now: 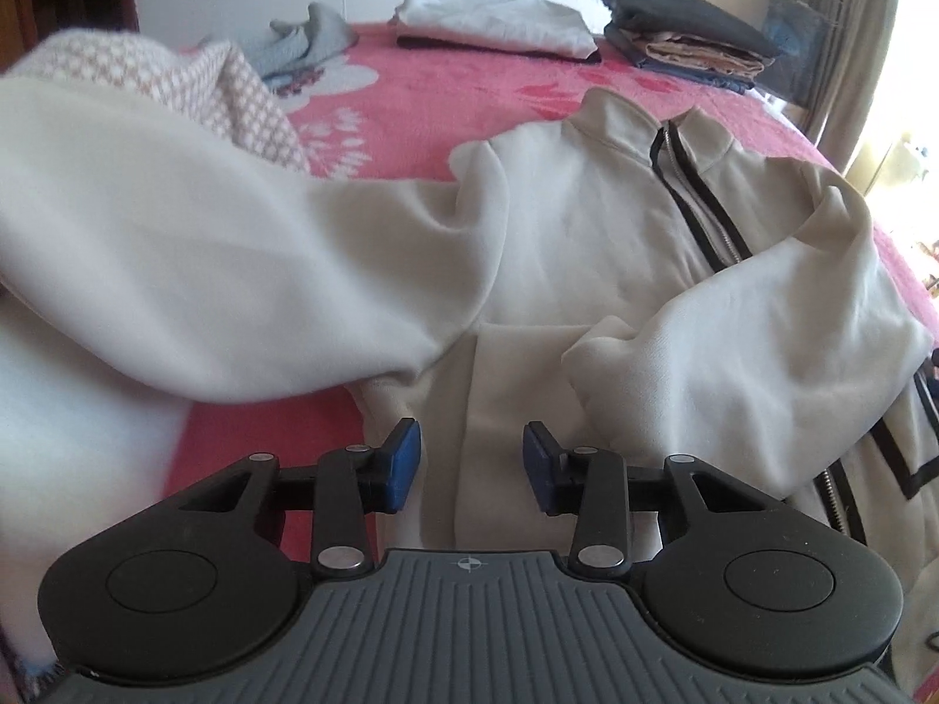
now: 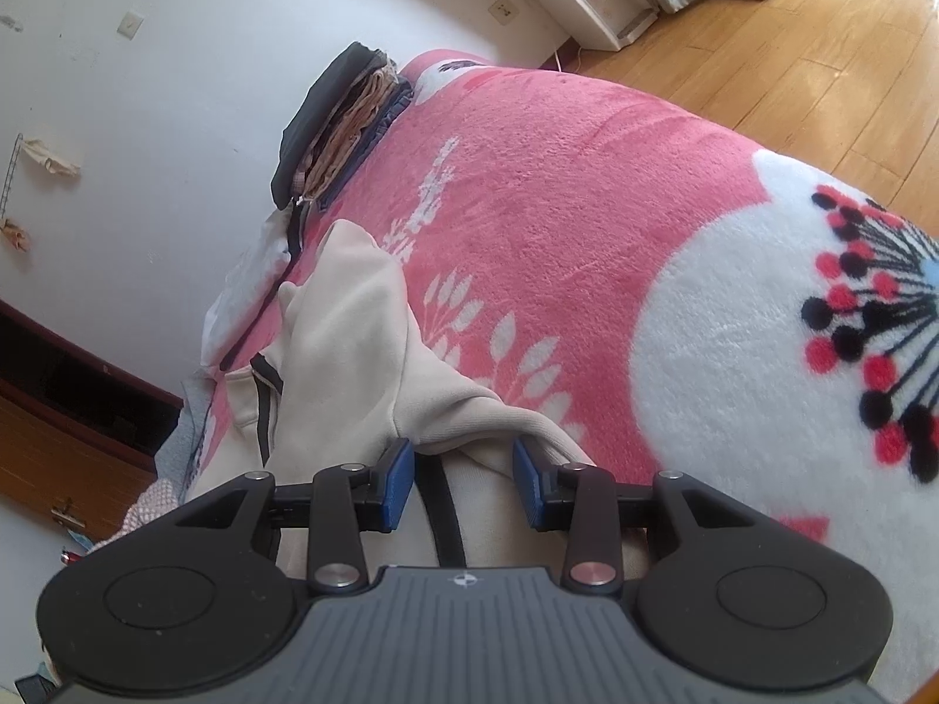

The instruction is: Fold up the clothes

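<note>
A cream zip jacket [image 1: 575, 217] with black zipper trim lies on the pink blanket [image 1: 411, 100]. One sleeve [image 1: 757, 305] is folded in over its front; the other sleeve [image 1: 235, 270] stretches left, blurred. My left gripper [image 1: 472, 463] is open just above the jacket's lower part, with nothing between its blue pads. In the right wrist view the same jacket [image 2: 346, 352] shows from its side. My right gripper [image 2: 463, 481] is open over cream cloth and a black trim strip [image 2: 446, 522], and a fold of cloth lies between its fingertips.
At the far side of the bed sit a folded white garment [image 1: 499, 20], a dark stack of folded clothes [image 1: 686, 29], a grey garment [image 1: 299, 41] and a checked pink-white cloth [image 1: 176, 76]. Wooden floor [image 2: 792, 47] lies past the bed's edge.
</note>
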Motion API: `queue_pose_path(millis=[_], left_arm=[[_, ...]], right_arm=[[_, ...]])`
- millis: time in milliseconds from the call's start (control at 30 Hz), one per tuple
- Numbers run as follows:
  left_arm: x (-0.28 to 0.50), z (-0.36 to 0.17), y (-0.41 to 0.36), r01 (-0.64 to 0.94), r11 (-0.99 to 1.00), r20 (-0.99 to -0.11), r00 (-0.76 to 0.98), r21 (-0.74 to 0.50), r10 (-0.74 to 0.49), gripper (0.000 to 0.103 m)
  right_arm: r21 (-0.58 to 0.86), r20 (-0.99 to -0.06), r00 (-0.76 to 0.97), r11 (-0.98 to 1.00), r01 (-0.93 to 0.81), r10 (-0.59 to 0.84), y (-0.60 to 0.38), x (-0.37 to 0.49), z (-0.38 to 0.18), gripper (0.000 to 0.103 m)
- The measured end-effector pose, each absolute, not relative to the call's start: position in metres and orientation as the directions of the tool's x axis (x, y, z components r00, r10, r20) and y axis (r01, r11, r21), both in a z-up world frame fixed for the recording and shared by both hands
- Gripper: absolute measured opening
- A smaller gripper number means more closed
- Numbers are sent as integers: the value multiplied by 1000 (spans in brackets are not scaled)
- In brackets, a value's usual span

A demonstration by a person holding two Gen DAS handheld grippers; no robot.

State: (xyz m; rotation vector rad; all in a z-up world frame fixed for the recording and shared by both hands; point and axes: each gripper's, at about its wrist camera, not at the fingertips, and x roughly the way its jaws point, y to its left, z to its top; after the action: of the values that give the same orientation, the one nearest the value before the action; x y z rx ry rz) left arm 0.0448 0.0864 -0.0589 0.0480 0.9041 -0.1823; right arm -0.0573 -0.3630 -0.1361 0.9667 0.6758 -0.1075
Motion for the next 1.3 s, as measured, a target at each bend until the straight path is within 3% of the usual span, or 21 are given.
queue_pose_path(millis=[133,367,433,533,633,733,867,1067,1133,1200,1300], left_arm=[[37,-52,82,208,978,-764,632,6,-130,39],[30,-43,87,156,987,-762,636,-24,-119,42],[26,-42,95,97,995,-763,640,-37,-90,47],[24,-45,112,-16,997,-774,632,-70,-44,49],[20,-49,129,-83,991,-782,622,-108,-33,52],[17,-52,138,-111,988,-783,622,-104,-13,54],[11,-56,146,-118,988,-780,625,-96,-1,54],[7,-61,153,-114,988,-780,626,-101,-8,55],[7,-62,155,-118,987,-778,628,-109,-11,55],[6,-59,158,-124,985,-769,639,-119,-12,55],[5,-55,162,-136,981,-756,655,-136,-14,55]], right_arm=[[680,-575,802,642,356,164,-355,-59,-123,39],[525,-556,829,797,299,55,-332,-65,-87,41],[380,-498,866,909,170,46,-300,-71,-59,41],[185,-461,860,972,-145,216,-221,-73,-29,43],[53,-500,759,889,-455,418,-134,-68,-24,43],[-110,-573,652,742,-662,496,-50,-62,-38,43],[-363,-653,610,523,-772,448,27,-52,-71,43],[-530,-729,614,318,-786,303,71,-26,-124,43],[-523,-710,635,377,-765,303,63,-19,-115,39],[-489,-685,658,473,-733,313,49,-11,-97,6],[-424,-645,694,606,-673,320,27,1,-69,4]])
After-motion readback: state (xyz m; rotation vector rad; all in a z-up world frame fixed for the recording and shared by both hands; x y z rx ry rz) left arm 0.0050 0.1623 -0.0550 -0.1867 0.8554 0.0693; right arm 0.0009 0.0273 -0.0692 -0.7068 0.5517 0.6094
